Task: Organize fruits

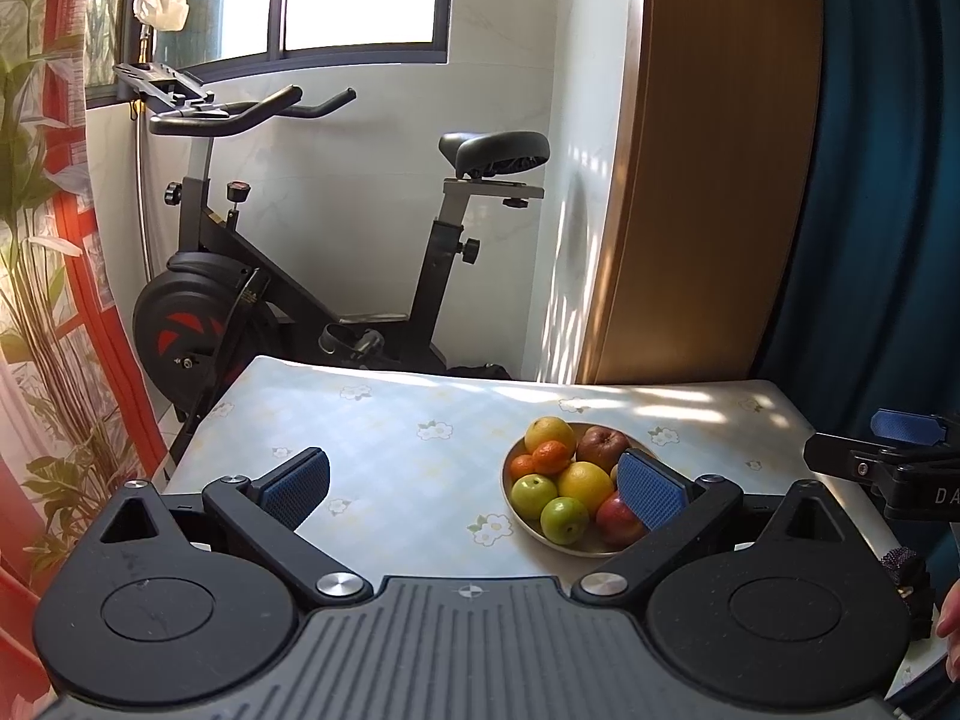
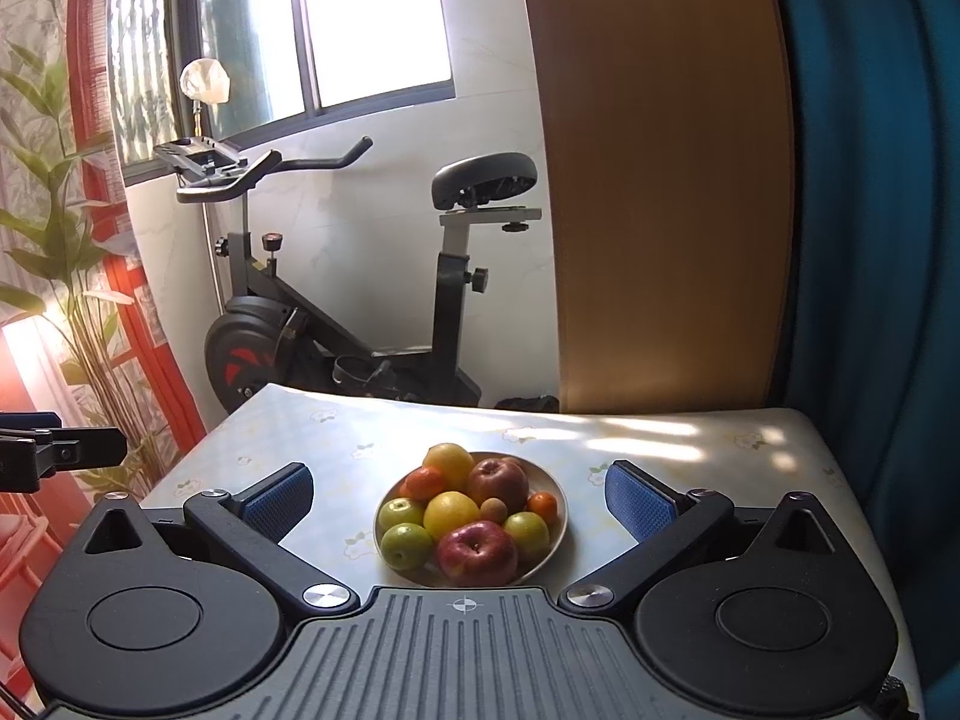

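Two grippers, left gripper (image 1: 474, 483) and right gripper (image 2: 459, 495), spread | round glossy fruits (image 2: 474, 516) | shallow bowl (image 2: 555, 495)

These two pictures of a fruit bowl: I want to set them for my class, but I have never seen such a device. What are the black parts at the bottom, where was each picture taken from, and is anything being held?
The black parts are hand-held grippers: a person holds one in each hand, and each carries a camera looking forward along its two blue-padded fingers. One picture is from the left gripper, the other from the right gripper. Both stand open and hold nothing. On the table, covered with a flowered cloth, stands a bowl of fruit: red apples, green apples, yellow fruits, small oranges. An exercise bike stands behind the table.
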Demonstrator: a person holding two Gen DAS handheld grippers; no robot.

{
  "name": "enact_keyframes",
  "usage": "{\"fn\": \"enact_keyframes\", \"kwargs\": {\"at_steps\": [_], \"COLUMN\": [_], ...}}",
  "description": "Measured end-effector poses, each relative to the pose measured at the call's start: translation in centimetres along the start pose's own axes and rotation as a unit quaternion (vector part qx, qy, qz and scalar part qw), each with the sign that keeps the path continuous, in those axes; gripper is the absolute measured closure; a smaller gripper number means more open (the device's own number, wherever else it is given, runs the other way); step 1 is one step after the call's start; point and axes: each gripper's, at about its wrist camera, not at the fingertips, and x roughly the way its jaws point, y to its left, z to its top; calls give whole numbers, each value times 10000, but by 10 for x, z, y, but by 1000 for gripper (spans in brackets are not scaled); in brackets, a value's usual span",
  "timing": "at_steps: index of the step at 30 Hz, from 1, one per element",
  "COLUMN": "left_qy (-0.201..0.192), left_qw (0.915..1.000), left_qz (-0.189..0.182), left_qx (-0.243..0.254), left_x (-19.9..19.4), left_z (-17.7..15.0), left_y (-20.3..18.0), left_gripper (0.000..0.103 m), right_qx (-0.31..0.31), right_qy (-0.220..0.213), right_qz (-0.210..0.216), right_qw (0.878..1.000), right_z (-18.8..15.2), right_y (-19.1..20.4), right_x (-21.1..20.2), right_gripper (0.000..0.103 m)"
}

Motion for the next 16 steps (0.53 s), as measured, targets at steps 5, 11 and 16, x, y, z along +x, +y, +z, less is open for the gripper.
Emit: {"fn": "enact_keyframes", "kwargs": {"at_steps": [5,11,16], "left_qy": [-1,-13,21], "left_qw": [10000,10000,9999], "left_qz": [3,-36,-100], "left_qx": [-3,-25,-95], "left_x": [-1,-1,1], "left_z": [0,0,0], "left_y": [-1,1,3], "left_gripper": [0,0,0], "right_qx": [6,16,51], "right_qy": [-4,-4,14], "right_qz": [7,20,38], "right_qw": [10000,10000,10000], "right_z": [0,1,0], "right_y": [-1,-2,-2], "right_x": [-1,-1,-1], "right_gripper": [0,0,0]}}
